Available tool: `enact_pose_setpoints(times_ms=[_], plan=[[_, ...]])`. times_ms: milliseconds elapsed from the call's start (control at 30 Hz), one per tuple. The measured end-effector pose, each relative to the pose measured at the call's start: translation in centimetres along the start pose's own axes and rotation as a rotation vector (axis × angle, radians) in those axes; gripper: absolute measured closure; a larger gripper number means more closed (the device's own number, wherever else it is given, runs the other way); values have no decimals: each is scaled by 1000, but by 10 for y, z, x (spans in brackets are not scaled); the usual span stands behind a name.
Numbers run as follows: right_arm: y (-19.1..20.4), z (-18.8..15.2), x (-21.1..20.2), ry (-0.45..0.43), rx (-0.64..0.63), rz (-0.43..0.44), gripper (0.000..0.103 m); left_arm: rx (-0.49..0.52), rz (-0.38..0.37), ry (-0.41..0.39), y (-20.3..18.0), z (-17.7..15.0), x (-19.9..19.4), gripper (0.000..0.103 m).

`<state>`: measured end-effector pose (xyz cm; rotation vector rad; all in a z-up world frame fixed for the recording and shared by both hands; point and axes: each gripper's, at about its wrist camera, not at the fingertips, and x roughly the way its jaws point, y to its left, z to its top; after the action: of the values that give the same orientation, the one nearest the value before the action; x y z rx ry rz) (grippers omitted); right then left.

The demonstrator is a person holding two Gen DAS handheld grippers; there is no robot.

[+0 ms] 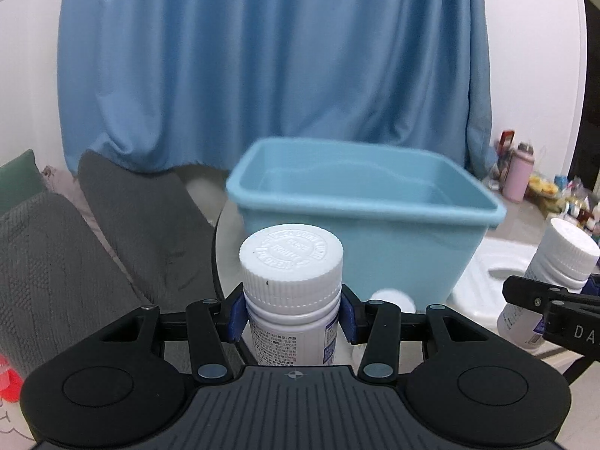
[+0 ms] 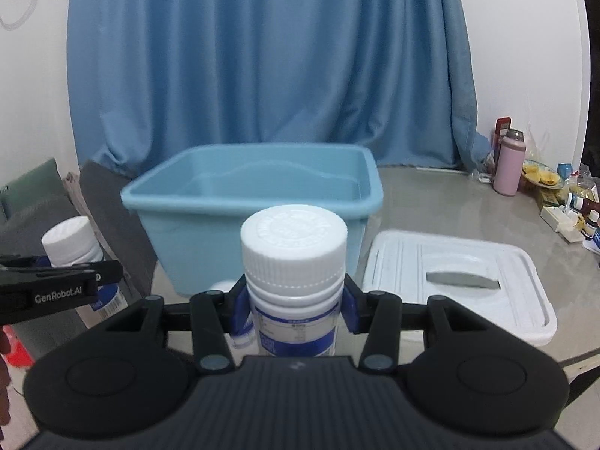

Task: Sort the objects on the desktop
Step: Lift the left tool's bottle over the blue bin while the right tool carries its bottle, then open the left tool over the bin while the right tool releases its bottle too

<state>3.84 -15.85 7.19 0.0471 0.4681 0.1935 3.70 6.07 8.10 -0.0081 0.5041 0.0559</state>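
Observation:
My left gripper (image 1: pixel 291 317) is shut on a white pill bottle (image 1: pixel 291 281) with a ribbed white cap, held upright above the table in front of the light blue plastic tub (image 1: pixel 360 232). My right gripper (image 2: pixel 294 313) is shut on a second white pill bottle (image 2: pixel 293 262) with a blue label, also upright before the tub (image 2: pixel 255 206). Each gripper shows in the other view: the right one with its bottle (image 1: pixel 562 262) at the right, the left one with its bottle (image 2: pixel 71 247) at the left. A third white-capped bottle (image 1: pixel 392 300) stands by the tub's base.
A white tub lid (image 2: pixel 450 281) lies on the grey table right of the tub. A pink flask (image 2: pixel 508 165), food packets and small bottles (image 2: pixel 570 206) crowd the far right. Grey cushions (image 1: pixel 93 243) lie off the table's left edge. A blue curtain hangs behind.

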Motion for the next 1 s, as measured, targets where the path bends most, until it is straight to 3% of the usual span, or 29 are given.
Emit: enact_pose_setpoints(times_ms=[400, 700, 1000], plan=[[4, 57, 4, -97, -13, 7, 55, 24, -37, -71, -15, 74, -5, 55], [-5, 84, 55, -105, 5, -14, 55, 49, -68, -82, -31, 119, 51, 55], [-8, 94, 114, -58, -13, -28, 55, 26, -75, -13, -28, 136, 128, 55]])
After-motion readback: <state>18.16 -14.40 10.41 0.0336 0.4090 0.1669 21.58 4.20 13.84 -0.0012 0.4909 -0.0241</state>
